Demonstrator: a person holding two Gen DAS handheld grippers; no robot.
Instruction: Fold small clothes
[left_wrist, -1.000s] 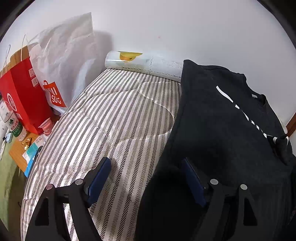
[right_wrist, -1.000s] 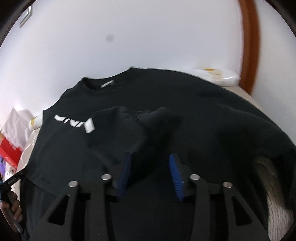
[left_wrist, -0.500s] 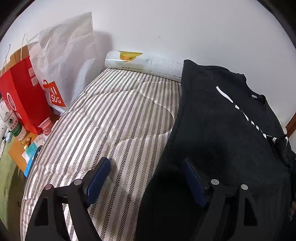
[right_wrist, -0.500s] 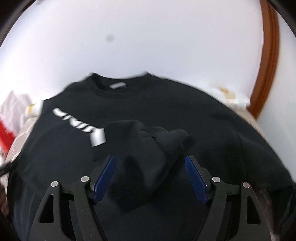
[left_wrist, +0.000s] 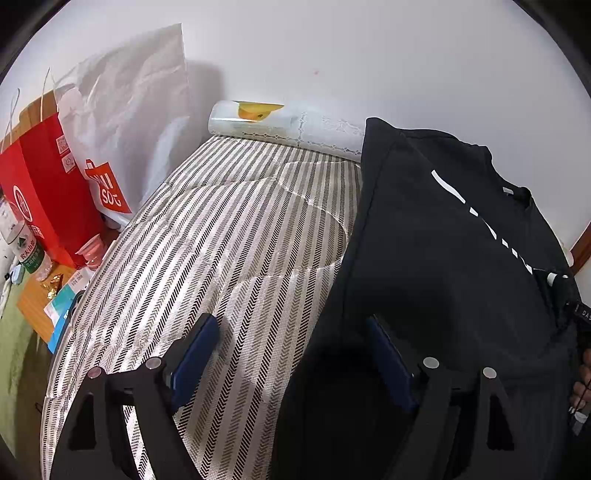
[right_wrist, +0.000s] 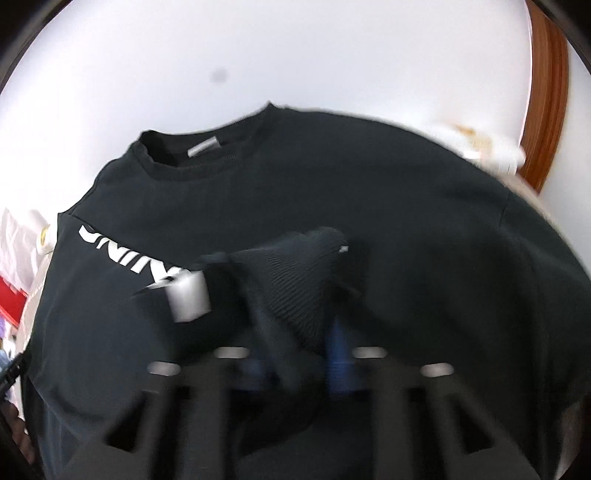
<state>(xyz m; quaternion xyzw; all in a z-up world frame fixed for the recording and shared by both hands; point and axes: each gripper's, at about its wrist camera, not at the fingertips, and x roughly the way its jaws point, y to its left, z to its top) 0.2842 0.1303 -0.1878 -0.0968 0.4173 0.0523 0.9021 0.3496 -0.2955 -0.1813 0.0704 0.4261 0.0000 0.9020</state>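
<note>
A black sweatshirt (left_wrist: 443, 251) with white lettering lies on a striped quilt (left_wrist: 229, 251); it fills the right wrist view (right_wrist: 369, 192). My left gripper (left_wrist: 291, 354) is open and empty, one finger over the quilt, the other over the sweatshirt's left edge. My right gripper (right_wrist: 295, 354) is shut on a bunched ribbed sleeve cuff (right_wrist: 295, 280) and holds it above the sweatshirt's chest. The right wrist view is blurred by motion.
A red paper bag (left_wrist: 40, 192) and a white plastic bag (left_wrist: 125, 118) stand left of the bed. A clear roll (left_wrist: 280, 122) lies against the wall. A bottle (left_wrist: 29, 251) and small items sit on a low table at left. A wooden door frame (right_wrist: 546, 96) stands at right.
My right gripper was open around the sleeve half a second ago and has closed on the cuff while moving. The left gripper has stayed still and open.
</note>
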